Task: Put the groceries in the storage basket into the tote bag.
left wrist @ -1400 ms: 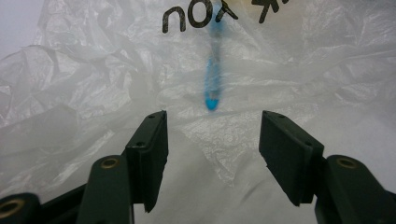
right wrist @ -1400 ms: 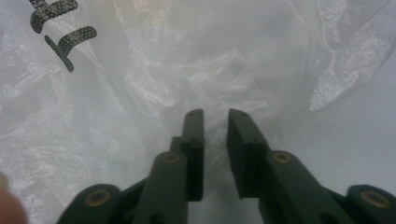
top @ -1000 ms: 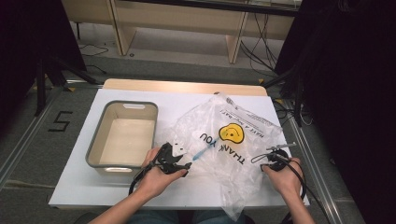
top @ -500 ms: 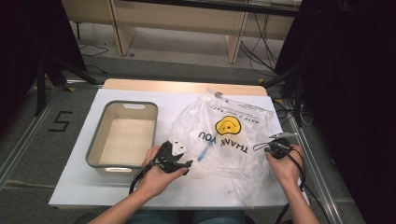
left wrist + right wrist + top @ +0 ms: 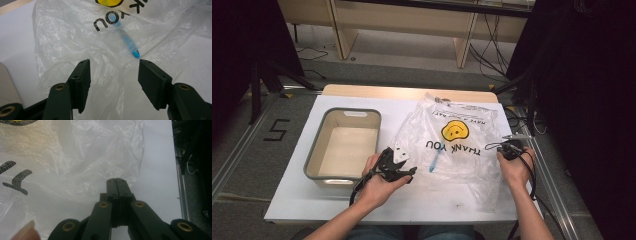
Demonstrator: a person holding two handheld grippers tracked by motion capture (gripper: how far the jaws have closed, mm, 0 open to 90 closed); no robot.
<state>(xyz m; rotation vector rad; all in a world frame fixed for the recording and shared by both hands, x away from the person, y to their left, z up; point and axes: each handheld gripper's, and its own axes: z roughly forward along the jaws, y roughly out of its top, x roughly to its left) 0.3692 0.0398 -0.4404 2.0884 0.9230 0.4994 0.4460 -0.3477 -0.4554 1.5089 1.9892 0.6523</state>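
Plastic bag (image 5: 457, 147), clear and crinkled, spread flat over the right half of the white worktop (image 5: 292, 200), printed with a yellow smiley and "THANK YOU" reading upside down from the near side. Blue pen-like stick (image 5: 434, 161) inside the bag, just below the lettering, its tip aimed at the near edge; seen through the film in the left gripper view (image 5: 130, 45) as a blurred blue shaft ending in a brighter tip. Left hand-held gripper (image 5: 404, 170) at the bag's left near corner, jaws spread apart and resting on or just above the film, wrinkled plastic lying between them, pads not pressing on it (image 5: 113, 72); blue tip just ahead of the gap, closer to the right-hand jaw. Right hand-held gripper (image 5: 511, 148) at the bag's right edge, jaws pressed fully together (image 5: 117, 185); bag edge reaching up to the closed tips, cannot tell whether any film is caught between them. Fingertip (image 5: 26, 231) at the lower left corner of the right gripper view. Grey-rimmed beige tub (image 5: 314, 155) on the left half of the worktop, just beside the bag, nothing in it.
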